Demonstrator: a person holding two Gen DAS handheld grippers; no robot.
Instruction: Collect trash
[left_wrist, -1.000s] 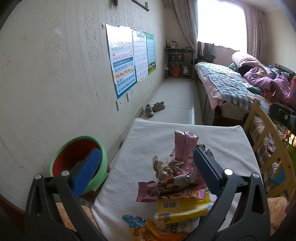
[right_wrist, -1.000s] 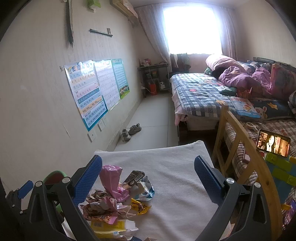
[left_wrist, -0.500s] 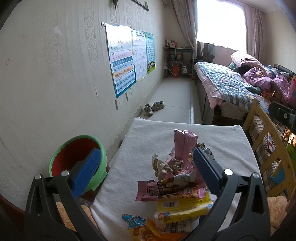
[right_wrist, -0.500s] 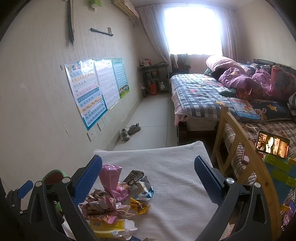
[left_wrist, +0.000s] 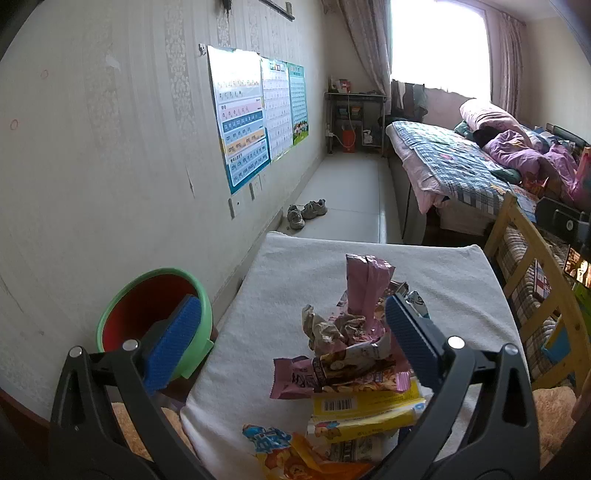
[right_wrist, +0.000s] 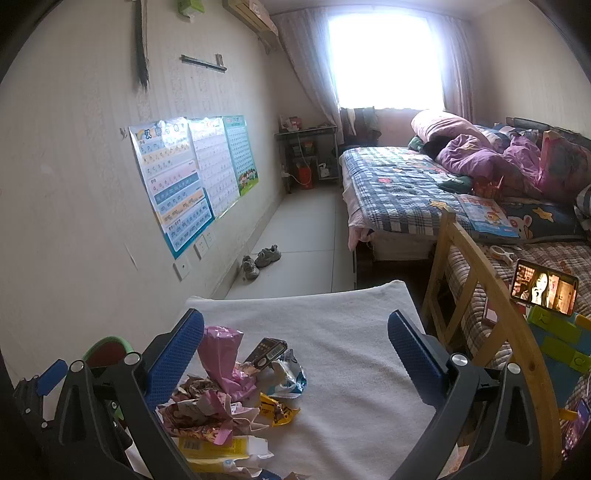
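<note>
Left wrist view: basically nothing's changed since a second ago. The left gripper (left_wrist: 291, 336) still hangs spread wide and holding nothing over the wrapper pile (left_wrist: 351, 354) on the near end of the white towel-covered table (left_wrist: 306, 266). The green bin (left_wrist: 155, 314) at left looks empty inside. One pink wrapper (left_wrist: 365, 280) sticks straight up. The right gripper (right_wrist: 295, 350) is wide open too, nothing in it.

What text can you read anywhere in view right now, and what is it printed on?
"an en in un": a row on the nearest blue-edged paper wall chart.
"ang eng ing ong": the row below it; the chart's other rows are too small to read.
Two farther wall charts: too small.
Yellow flat packet: barcode only, digits blurred.
Pink crumpled wrapper: print blurred.
</note>
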